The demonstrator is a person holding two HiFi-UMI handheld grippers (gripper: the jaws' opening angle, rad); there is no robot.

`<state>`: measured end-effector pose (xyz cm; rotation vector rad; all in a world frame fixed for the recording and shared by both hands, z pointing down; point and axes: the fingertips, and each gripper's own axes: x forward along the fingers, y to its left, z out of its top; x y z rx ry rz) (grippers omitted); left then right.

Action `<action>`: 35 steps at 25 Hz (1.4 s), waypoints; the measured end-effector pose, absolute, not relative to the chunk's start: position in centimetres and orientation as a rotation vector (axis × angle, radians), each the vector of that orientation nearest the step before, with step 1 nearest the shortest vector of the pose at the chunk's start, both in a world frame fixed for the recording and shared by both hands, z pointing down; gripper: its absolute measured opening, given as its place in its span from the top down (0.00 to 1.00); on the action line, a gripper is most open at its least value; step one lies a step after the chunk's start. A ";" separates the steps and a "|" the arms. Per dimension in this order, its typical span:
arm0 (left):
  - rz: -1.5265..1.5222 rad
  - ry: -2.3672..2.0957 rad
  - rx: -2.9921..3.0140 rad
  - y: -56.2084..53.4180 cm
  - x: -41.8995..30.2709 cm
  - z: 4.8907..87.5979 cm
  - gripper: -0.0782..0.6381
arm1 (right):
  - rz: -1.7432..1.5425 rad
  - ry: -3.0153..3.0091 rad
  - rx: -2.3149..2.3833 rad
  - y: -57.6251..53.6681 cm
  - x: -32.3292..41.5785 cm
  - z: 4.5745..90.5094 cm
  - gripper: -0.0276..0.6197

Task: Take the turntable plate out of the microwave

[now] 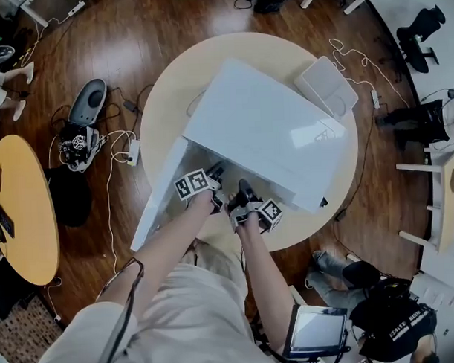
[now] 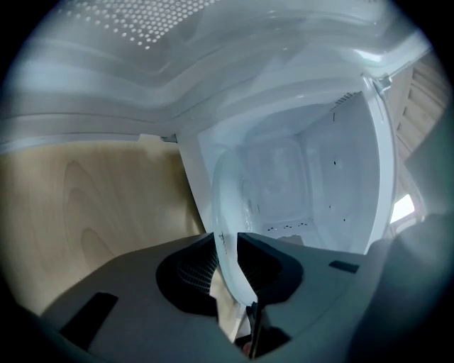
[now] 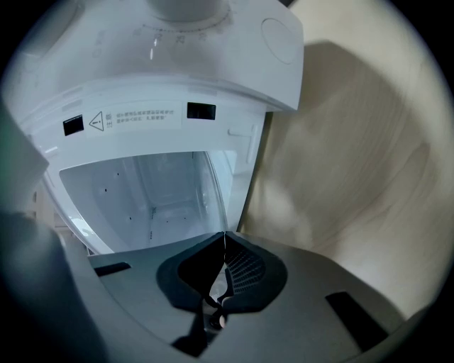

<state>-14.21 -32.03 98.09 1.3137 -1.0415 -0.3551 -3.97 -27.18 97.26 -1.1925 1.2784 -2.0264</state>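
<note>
Far left: door point(image 1: 157, 202) swung open, hinged to white microwave point(image 1: 262, 124) on round surface point(image 1: 161, 105). At the cavity mouth, left gripper point(image 2: 228, 239), jaws pinching the rim of the glass plate point(image 2: 228, 198). Held plate stands on edge, in front of the cavity. Just right of it, right gripper point(image 3: 225, 237), jaws pressed together. Plate rim runs up to their tips; grip there unclear.

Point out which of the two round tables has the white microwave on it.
The pale cream round wooden table in the middle: the white box-shaped microwave stands on it, door open. The orange round table at the left edge has none.
</note>
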 end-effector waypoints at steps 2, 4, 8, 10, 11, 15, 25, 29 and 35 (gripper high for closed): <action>-0.390 -1.022 1.304 -31.8 -14.1 97.7 0.78 | -2.032 1.280 -1.181 -27.1 -3.8 97.2 0.95; -0.406 -1.002 1.301 -31.8 -13.9 97.3 0.79 | -2.036 1.272 -1.182 -27.0 -3.4 97.4 0.95; -0.444 -0.971 1.286 -31.9 -13.7 96.8 0.81 | -2.033 1.278 -1.175 -27.2 -3.3 96.9 0.95; -0.477 -0.955 1.283 -31.9 -13.8 96.4 0.82 | -2.033 1.304 -1.167 -27.4 -3.5 96.4 0.95; -0.495 -0.947 1.282 -31.9 -13.9 96.2 0.82 | -2.028 1.334 -1.163 -27.5 -3.5 96.1 0.95; -0.576 -0.912 1.281 -32.4 -14.0 95.0 0.84 | -1.994 1.455 -1.168 -27.8 -3.3 94.9 0.94; -0.614 -0.868 1.286 -32.8 -14.2 94.4 0.84 | -1.933 1.470 -1.260 -26.5 0.7 94.0 0.89; -0.634 -0.858 1.344 -32.3 -15.1 94.8 0.84 | -1.927 1.479 -1.257 -25.7 1.2 93.3 0.89; -0.634 -0.855 1.321 -31.2 -15.2 93.8 0.84 | -1.892 1.516 -1.269 -24.1 2.1 91.6 0.89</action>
